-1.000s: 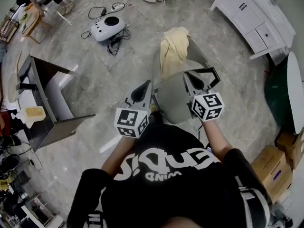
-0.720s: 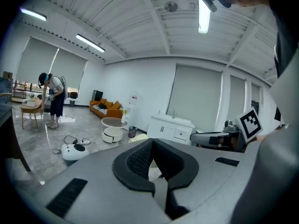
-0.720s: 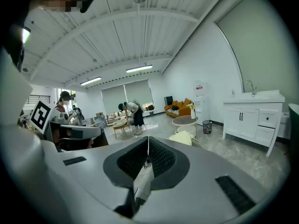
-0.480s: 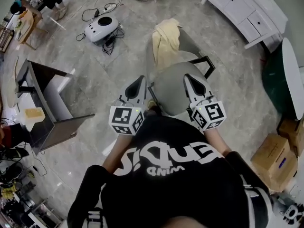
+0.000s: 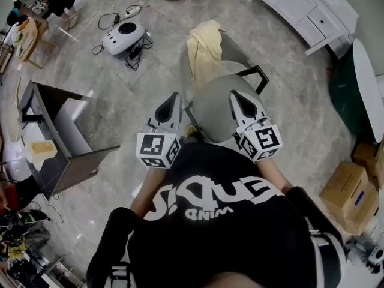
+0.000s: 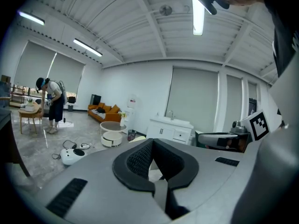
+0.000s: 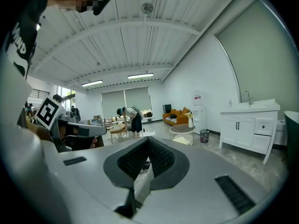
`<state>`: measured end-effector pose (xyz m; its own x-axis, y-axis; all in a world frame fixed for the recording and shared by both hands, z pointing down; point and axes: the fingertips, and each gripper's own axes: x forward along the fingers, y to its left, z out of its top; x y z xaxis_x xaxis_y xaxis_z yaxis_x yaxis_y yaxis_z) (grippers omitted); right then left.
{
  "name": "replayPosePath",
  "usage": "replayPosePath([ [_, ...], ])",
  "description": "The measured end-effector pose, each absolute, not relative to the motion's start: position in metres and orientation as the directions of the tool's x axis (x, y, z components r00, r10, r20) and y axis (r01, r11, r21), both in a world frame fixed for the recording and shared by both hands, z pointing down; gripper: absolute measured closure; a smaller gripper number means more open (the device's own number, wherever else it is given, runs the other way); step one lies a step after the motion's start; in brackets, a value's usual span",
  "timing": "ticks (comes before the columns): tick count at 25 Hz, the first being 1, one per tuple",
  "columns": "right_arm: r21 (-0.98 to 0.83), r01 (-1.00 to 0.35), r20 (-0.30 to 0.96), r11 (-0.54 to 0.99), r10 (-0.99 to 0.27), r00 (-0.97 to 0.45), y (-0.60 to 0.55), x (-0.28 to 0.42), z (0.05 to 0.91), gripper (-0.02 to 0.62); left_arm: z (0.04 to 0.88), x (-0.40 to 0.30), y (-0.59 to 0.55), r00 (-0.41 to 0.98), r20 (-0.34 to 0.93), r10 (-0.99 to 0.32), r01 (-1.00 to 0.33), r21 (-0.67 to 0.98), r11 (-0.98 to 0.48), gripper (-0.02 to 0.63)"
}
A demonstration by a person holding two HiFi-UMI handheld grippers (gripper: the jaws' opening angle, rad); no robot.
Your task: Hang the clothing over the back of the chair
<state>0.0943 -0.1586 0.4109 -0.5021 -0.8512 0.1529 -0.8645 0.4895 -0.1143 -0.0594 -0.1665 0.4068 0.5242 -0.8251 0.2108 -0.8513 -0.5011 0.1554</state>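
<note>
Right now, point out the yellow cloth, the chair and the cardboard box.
cloth (image 5: 203,50): head view, middle of the draped part.
chair (image 5: 210,110): head view, bare grey seat.
box (image 5: 342,188): head view, top face.

Shirt: black T-shirt (image 5: 240,245), big white lettering (image 5: 210,198) across it, upside down from up here.
Sleeves: black sleeve (image 5: 111,239) on each arm, white stripes low on them.
Left gripper (image 5: 173,97): pale grey tapered shell around a black teardrop opening, lined with ribbed black pads (image 6: 138,160).
Right gripper (image 5: 234,94): same grey shell and black lining.
Marker cubes: a white marker cube (image 5: 157,150) with black square codes at the back of each gripper.
</note>
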Motion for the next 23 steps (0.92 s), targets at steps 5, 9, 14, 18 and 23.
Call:
replayPosePath([
  [5, -0.121, -0.863, 0.151, 0.491, -0.850, -0.505, -0.162, 0.093, 0.410, 0.580, 0.407, -0.060, -0.167, 0.523, 0.219, -0.824, -0.852, 0.157, -0.499, 0.592],
  [9, -0.121, -0.860, 0.161, 0.496, -0.845, -0.510, -0.165, 0.092, 0.413, 0.580, 0.409, -0.061, -0.171, 0.522, 0.227, -0.822, -0.853, 0.156, -0.498, 0.592],
  [14, -0.120, -0.858, 0.171, 0.500, -0.841, -0.514, -0.169, 0.091, 0.416, 0.580, 0.411, -0.060, -0.175, 0.523, 0.232, -0.820, -0.852, 0.162, -0.497, 0.592],
  [18, -0.123, -0.856, 0.176, 0.502, -0.838, -0.517, -0.170, 0.089, 0.417, 0.580, 0.411, -0.060, -0.176, 0.526, 0.237, -0.817, -0.851, 0.164, -0.500, 0.592],
  [23, -0.129, -0.853, 0.188, 0.506, -0.832, -0.522, -0.172, 0.088, 0.421, 0.580, 0.413, -0.059, -0.178, 0.525, 0.243, -0.815, -0.851, 0.167, -0.498, 0.592],
])
